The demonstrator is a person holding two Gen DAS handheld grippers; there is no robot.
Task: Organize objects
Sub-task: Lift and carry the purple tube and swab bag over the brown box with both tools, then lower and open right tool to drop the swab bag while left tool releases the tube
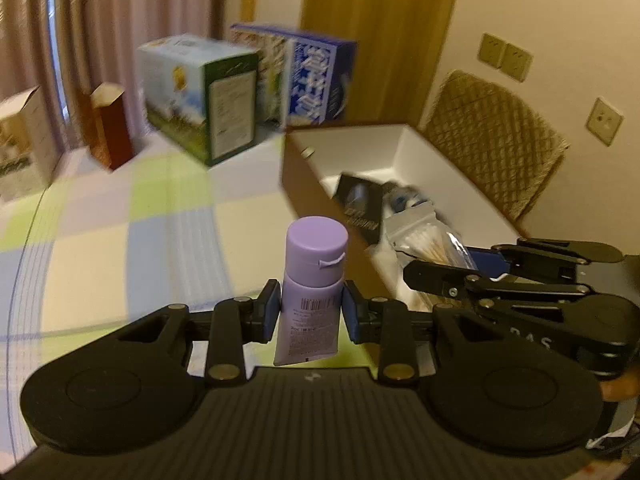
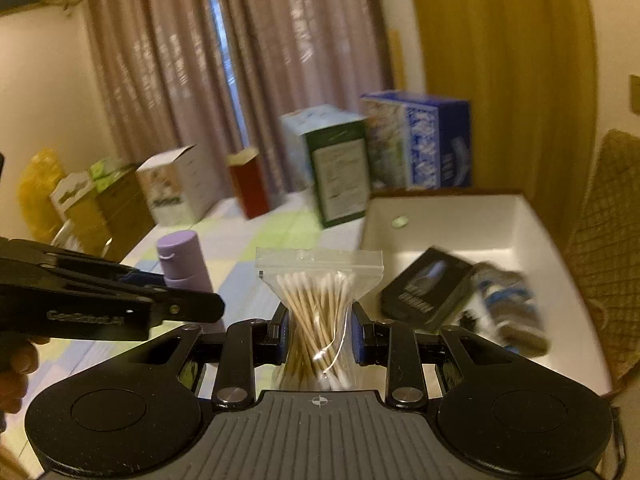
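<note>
My left gripper is shut on a purple tube with a round purple cap, held upright above the checked tablecloth; the tube also shows in the right wrist view. My right gripper is shut on a clear zip bag of cotton swabs, held near the front left edge of an open white-lined box. The bag also shows in the left wrist view, just over the box. Inside the box lie a black packet and a blue-and-white item.
Several cartons stand along the table's far edge: a green-and-blue one, a blue-patterned one, a dark red one and a white one. A wicker chair back stands behind the box. Curtains hang behind.
</note>
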